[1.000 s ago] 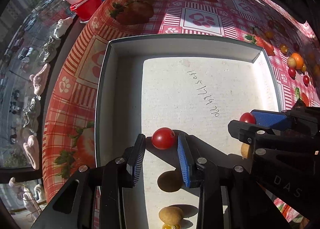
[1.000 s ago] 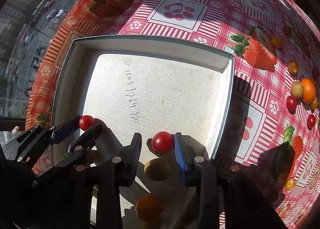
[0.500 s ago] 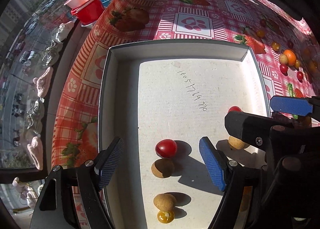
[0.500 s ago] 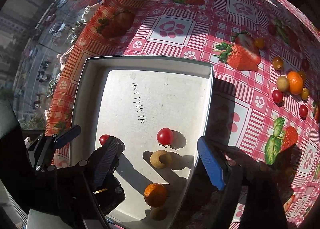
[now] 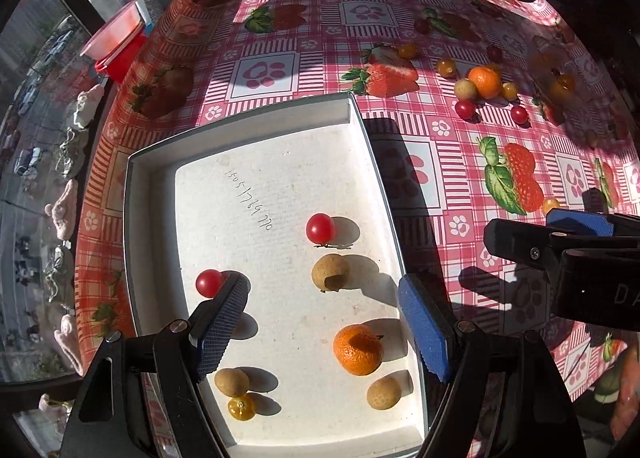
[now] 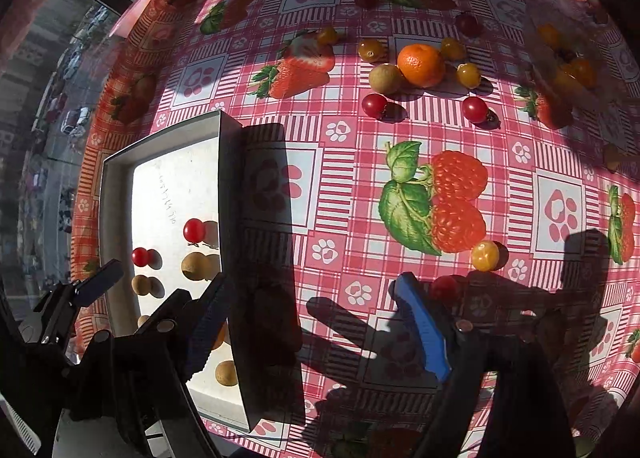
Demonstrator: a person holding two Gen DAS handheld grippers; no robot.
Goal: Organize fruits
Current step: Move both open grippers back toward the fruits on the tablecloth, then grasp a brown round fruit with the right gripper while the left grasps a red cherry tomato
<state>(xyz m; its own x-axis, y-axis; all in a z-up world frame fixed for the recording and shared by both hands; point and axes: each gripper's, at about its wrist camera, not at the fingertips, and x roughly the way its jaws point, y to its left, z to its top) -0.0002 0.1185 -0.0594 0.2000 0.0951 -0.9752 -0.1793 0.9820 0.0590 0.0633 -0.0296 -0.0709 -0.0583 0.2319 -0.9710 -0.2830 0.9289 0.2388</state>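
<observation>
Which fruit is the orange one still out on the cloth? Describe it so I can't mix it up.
Start at the white tray on the pink checked tablecloth, then look to the far cluster of loose fruit beyond the printed strawberry. The mandarin sits mid-cluster, touching a tan-green round fruit. It is the biggest, the only deep orange one.

I'm looking over a strawberry-print tablecloth (image 5: 304, 70) (pink checks, paw prints), with red bowls (image 5: 116, 46) sitting beyond its edge.
</observation>
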